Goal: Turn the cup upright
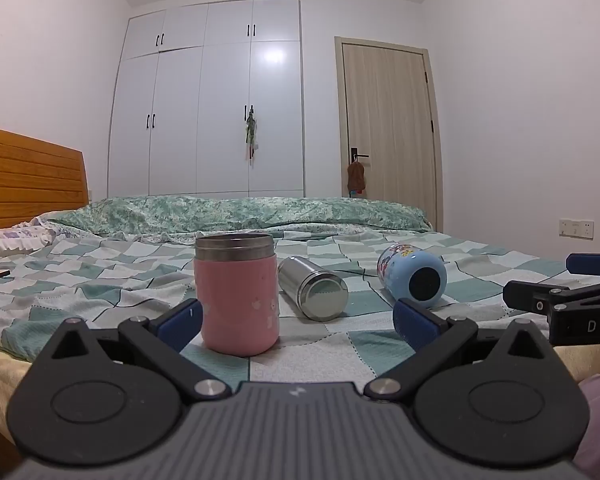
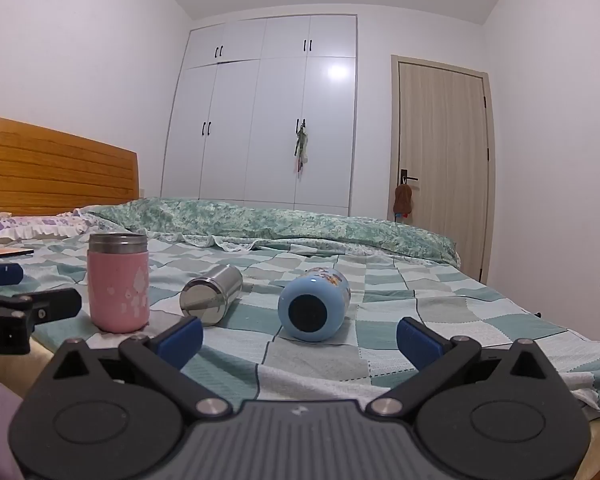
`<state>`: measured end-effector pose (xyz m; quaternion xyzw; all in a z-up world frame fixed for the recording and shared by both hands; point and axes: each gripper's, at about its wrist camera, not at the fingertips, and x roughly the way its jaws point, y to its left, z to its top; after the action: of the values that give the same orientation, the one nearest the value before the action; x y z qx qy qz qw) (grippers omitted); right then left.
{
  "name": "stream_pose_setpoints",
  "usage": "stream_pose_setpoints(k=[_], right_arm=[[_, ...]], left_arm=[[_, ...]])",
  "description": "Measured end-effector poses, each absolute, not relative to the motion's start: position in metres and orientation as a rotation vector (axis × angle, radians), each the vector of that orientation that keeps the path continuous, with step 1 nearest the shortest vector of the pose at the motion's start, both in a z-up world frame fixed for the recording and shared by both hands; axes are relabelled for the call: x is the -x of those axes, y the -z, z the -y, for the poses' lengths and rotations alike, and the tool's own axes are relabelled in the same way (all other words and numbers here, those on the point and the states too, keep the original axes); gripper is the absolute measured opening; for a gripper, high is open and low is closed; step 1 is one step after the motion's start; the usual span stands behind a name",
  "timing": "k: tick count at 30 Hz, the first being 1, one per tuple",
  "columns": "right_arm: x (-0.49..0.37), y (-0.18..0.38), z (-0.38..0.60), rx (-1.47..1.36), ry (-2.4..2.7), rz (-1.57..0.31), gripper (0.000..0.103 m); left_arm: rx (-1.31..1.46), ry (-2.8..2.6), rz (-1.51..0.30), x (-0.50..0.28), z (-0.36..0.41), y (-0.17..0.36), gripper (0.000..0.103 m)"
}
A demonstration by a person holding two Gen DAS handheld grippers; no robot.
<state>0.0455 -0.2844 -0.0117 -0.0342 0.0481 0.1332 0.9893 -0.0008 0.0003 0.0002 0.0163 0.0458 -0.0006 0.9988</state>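
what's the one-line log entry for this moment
pink cup upright | steel cup on its side | blue cup on its side | left claw open, empty | right claw open, empty

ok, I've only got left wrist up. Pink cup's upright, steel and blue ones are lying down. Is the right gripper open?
Observer: Yes. The right wrist view shows the right gripper wide open and holding nothing.
Operator: What's it lined up on?
Observer: The blue cup. It lies ahead in the gap between the fingers with its dark base toward that camera, and nothing is touching it.
Operator: Is the steel one in the gap too?
Observer: No. The steel cup lies further left, about in line with the right gripper's left finger, with checked bedspread showing between it and the blue cup.
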Motion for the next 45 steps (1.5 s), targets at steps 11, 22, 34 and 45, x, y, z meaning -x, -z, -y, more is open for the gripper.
stream_pose_setpoints(k=[11, 22, 34, 45], right_arm=[[-0.046, 0.0117, 0.2831, 0.075, -0.267, -0.101, 0.103], [-0.0459, 0.0118, 0.2821, 0.077, -0.267, -0.101, 0.103], [-0.0459, 0.0118, 0.2812, 0.08, -0.267, -0.101, 0.103], [-0.0459, 0.0119, 0.2811, 0.082, -0.267, -0.101, 0.103]], left_arm=[[-0.032, 0.001, -0.092, 0.0027, 0.0001, 0.0005, 0.103], [-0.031, 0.001, -0.094, 0.0017, -0.0002, 0.0004, 0.103], [-0.029, 0.001, -0.094, 0.0017, -0.0003, 0.0003, 0.103], [-0.029, 0.002, -0.095, 0.0021, -0.0005, 0.0004, 0.103]])
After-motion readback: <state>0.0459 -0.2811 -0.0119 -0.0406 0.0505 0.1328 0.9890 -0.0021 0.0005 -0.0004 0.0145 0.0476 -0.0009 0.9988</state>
